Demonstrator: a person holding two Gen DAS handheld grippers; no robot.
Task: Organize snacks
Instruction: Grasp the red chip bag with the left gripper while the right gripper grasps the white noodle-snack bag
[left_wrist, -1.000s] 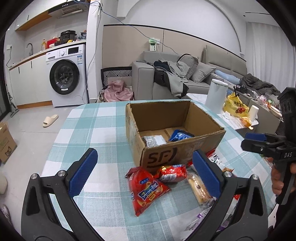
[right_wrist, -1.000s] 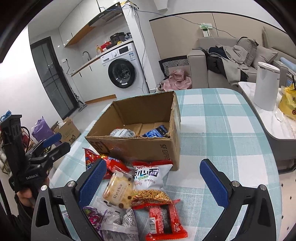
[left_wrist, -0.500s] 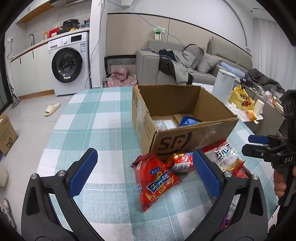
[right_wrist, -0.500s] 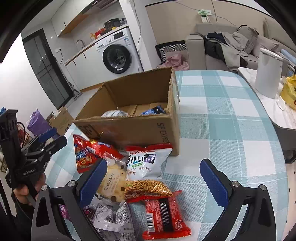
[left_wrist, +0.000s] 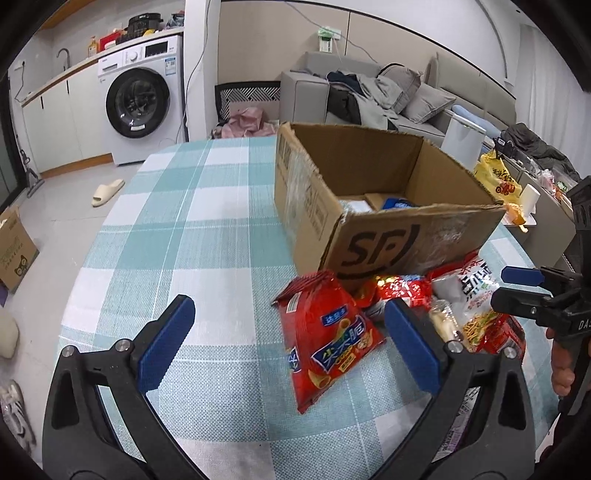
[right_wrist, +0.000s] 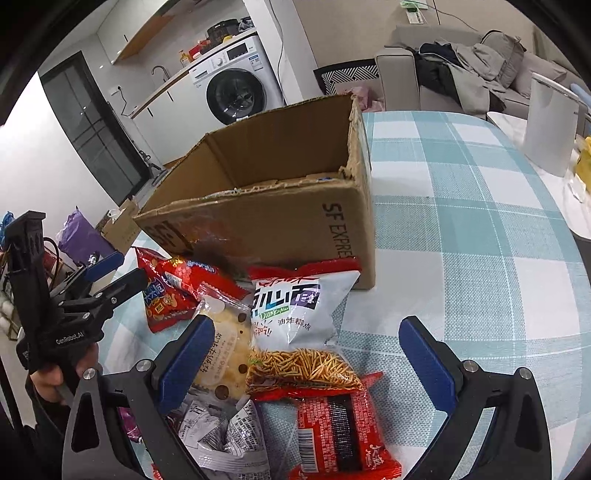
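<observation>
Left hand-held gripper (left_wrist: 288, 343) wide over red chip bag (left_wrist: 327, 338), right hand-held gripper (right_wrist: 306, 354) wide above noodle snack bag (right_wrist: 299, 314), cardboard box (right_wrist: 280, 206) just behind on desk (right_wrist: 461, 240)

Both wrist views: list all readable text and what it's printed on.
"SF": logo on the cardboard box front.
"SF EXPRE", cut off at the edge: box side.
"GenRobot.AI": left gripper body.
"DAS", cut off by the frame: right gripper body.
"DianXinMian": white noodle snack bag.
Chinese print on the red chip bag, cookie pack and red wrapper: too small or blurred.
</observation>
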